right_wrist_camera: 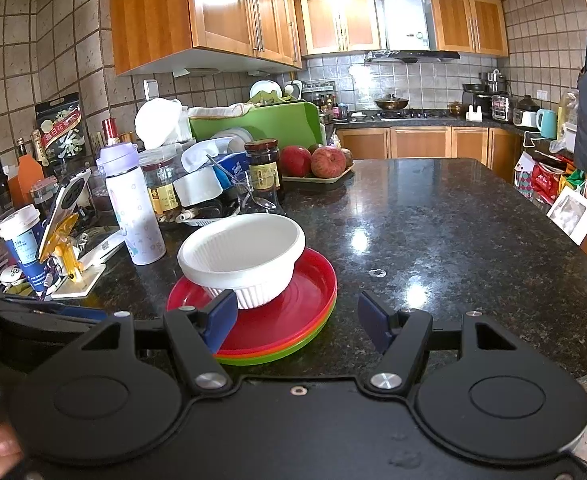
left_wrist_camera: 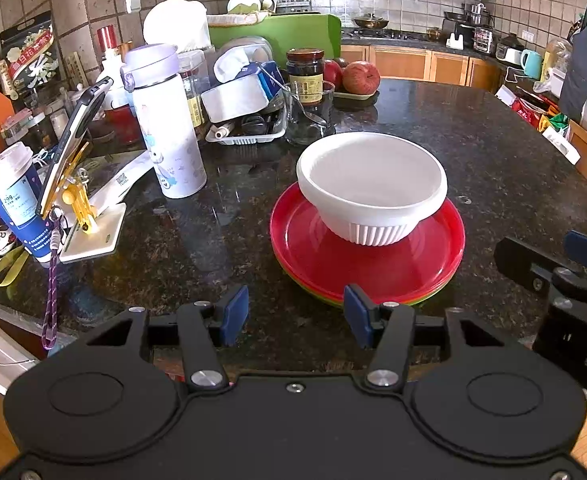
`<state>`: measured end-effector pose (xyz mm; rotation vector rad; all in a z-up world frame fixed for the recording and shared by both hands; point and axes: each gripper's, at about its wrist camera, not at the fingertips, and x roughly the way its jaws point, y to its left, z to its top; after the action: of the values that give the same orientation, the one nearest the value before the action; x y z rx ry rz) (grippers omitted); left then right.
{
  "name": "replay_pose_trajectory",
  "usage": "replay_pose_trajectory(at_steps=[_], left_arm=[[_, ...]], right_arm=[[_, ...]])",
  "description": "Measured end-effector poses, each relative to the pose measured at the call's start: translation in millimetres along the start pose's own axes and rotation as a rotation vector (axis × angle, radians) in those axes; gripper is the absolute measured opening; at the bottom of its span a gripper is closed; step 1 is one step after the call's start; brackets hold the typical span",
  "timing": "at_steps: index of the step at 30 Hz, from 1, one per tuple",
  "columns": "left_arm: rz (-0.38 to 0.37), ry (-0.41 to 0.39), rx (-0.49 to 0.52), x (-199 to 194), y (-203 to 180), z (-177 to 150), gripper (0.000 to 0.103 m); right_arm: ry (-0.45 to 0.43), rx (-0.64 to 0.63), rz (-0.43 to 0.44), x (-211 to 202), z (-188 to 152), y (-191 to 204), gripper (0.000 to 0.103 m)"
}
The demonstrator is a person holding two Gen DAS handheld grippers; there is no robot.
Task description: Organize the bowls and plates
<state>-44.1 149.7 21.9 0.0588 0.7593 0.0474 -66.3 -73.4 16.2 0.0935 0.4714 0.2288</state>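
both claws sit at the near edge of the counter with nothing in them. left gripper has its blue pads spread wide, hovering just short of the plate stack; right gripper is spread the same way, its left pad overlapping the stack's near rim in the right wrist view, though i cannot tell whether it touches.

on the dark granite counter, the plates lie stacked: red on top, then an orange edge and a green one showing beneath. white bowl stands upright on the red plate, its ribbed base resting toward the far side of the plate. whether it is one bowl or several nested is hard to say; the rim looks doubled.

as a judgement, the gathering looks largely done: plates are piled by size and the bowl is set on top. no other loose plates or bowls show on the open counter, so little seems left beyond perhaps centring the bowl or moving the stack.
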Motion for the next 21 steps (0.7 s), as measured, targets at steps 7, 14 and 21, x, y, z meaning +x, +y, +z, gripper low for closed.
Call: replay_pose_trajectory(at_steps=[7, 14, 21], left_arm=[[-0.001, 0.0, -0.004, 0.1, 1.2, -0.2, 0.059], [0.001, 0.001, -0.006, 0.2, 1.9, -0.4, 0.059], [0.015, -0.003, -0.011, -0.8, 2.4, -0.8, 0.059]], right_arm=[[0.0, -0.004, 0.001, 1.0, 0.4, 1.3, 0.069], [0.002, -0.007, 0.002, 1.5, 0.4, 2.5, 0.069], [0.012, -0.012, 0.002, 3.0, -0.9, 3.0, 0.069]])
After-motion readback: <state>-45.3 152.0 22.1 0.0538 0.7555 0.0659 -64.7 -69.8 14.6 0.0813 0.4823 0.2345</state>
